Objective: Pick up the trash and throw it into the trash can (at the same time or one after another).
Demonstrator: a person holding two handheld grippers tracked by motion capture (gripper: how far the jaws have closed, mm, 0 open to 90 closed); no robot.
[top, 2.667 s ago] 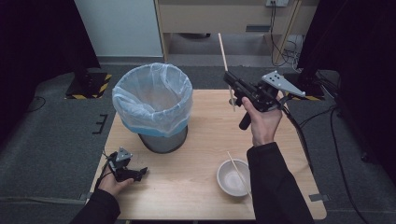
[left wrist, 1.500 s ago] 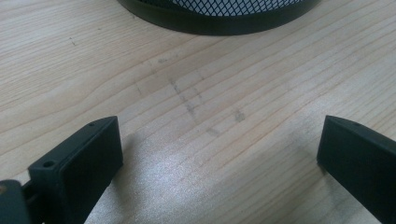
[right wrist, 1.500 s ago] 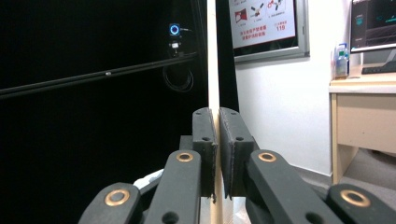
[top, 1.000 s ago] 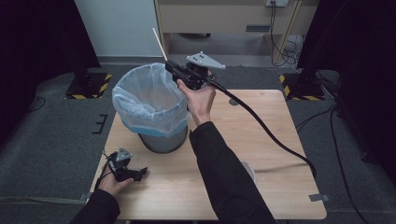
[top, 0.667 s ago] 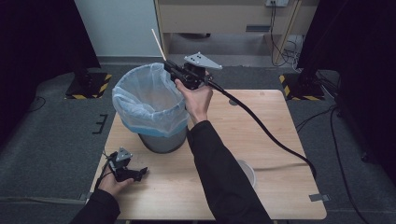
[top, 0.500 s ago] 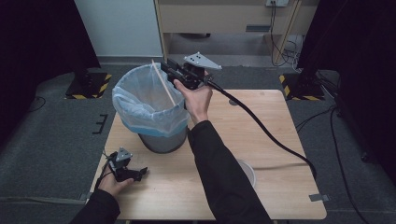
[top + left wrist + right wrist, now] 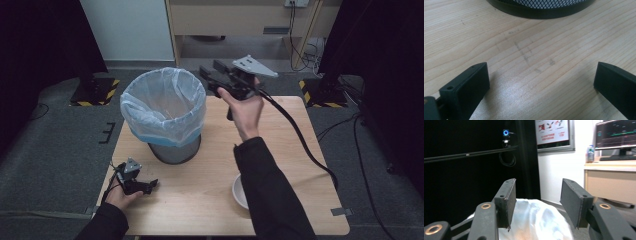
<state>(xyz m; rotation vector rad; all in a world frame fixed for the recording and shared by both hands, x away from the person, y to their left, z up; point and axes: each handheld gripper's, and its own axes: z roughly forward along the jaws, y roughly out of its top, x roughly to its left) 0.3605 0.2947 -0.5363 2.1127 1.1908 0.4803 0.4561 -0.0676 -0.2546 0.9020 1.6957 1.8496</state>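
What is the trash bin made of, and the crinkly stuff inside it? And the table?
The bin looks like dark metal mesh: a fine net pattern shows above its solid base rim in the left gripper view. Its liner seems thin, see-through plastic, whitish-blue, wrinkled and folded over the rim. The table looks like pale wood with grain lines and a slight sheen, possibly a laminate.

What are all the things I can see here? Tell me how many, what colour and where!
Bin: one, dark mesh, left-middle of the table.
Bin liner: one, white-blue plastic, folded over the bin's rim.
Bowl: one, white, near edge of the table, partly behind the right sleeve.
Table: one, light wood, centre.
Monitor: one, dark screen, on a desk far off.
Left gripper: one, black, open, resting low at the table's near left corner.
Right gripper: one, black, open, raised beside the bin's rim.
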